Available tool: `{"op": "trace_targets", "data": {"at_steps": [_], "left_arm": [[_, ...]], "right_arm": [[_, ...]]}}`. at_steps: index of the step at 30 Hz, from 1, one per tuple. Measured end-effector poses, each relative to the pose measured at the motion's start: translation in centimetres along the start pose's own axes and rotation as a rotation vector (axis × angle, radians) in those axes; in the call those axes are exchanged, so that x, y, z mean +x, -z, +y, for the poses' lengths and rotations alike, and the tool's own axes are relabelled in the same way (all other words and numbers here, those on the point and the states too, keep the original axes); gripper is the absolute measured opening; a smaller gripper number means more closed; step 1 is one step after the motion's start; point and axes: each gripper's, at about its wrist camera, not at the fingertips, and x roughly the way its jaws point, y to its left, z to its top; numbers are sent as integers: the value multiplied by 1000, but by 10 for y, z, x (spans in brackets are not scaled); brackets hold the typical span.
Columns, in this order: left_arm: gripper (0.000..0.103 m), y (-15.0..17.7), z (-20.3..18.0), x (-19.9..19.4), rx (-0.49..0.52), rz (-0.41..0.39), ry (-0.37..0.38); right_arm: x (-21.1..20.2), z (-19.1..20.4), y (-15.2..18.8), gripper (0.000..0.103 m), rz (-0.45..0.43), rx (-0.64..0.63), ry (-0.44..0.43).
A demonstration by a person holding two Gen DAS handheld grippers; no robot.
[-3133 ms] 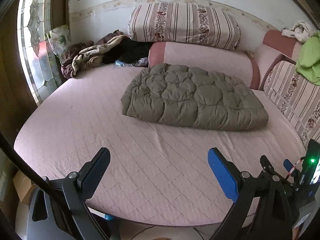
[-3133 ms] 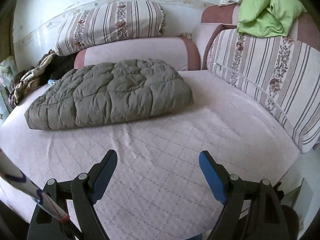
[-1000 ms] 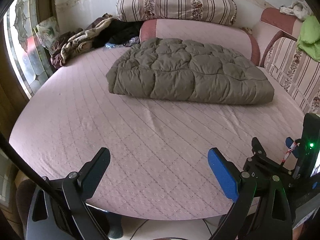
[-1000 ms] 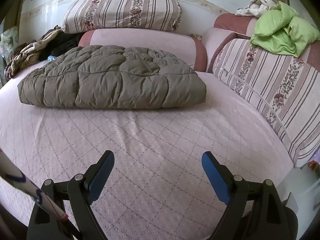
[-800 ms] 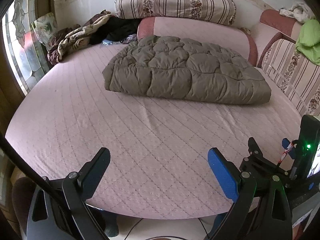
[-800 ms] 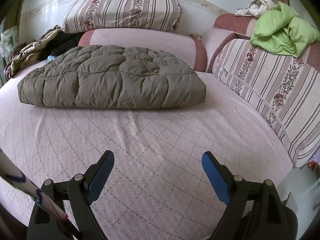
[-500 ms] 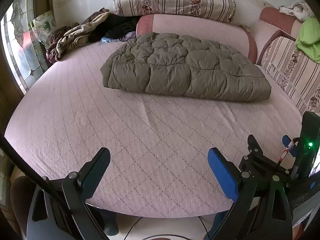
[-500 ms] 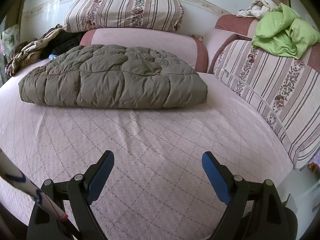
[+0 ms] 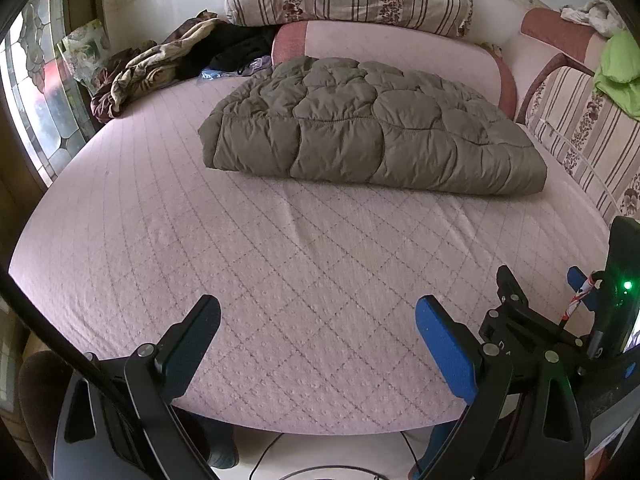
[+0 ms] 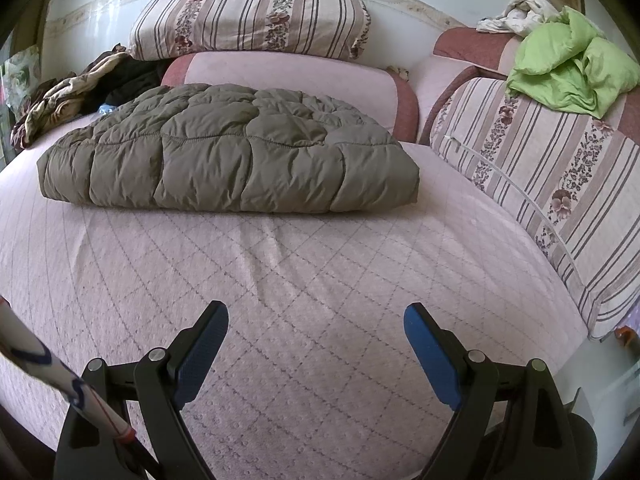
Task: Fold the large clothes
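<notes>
From my left wrist view, my left tongs [image 9: 318, 320] are spread wide and hold nothing, hanging over the near edge of the bed [image 9: 280, 264]. The jacket [image 9: 372, 128], a puffy olive quilted one that already looks folded into a thick slab, lies straight ahead and well apart from the tips, toward the far side of the bed by the bolster [image 9: 384, 46]. Its long axis runs across my view, left to right, with the near fold edge facing me. Its left end sits a little left of my centre line, and its right end reaches far toward the striped cushion [image 9: 580, 120]. My right tongs [image 9: 508, 292] show at the right edge here, level with my left ones.

From my right wrist view, my right tongs [image 10: 316, 320] are also wide and empty, above bare bed [image 10: 320, 280]. The jacket [image 10: 224, 152] lies ahead and mostly to the left of centre, again broadside to me. Its right corner is nearly in line with my right finger [image 10: 428, 344].

I judge neither hand much nearer. The left tongs line up better with the left end, the right with the right corner, so the next reach looks to be straight forward with both, each to its own end of that near edge.
</notes>
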Motion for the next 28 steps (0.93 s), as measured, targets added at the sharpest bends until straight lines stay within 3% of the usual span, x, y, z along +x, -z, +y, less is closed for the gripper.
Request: {"op": "trace_targets", "data": {"at_steps": [28], "left_arm": [[98, 6, 0, 8, 20, 43, 15]], "right_arm": [[0, -2, 0, 93, -7, 7, 0]]}}
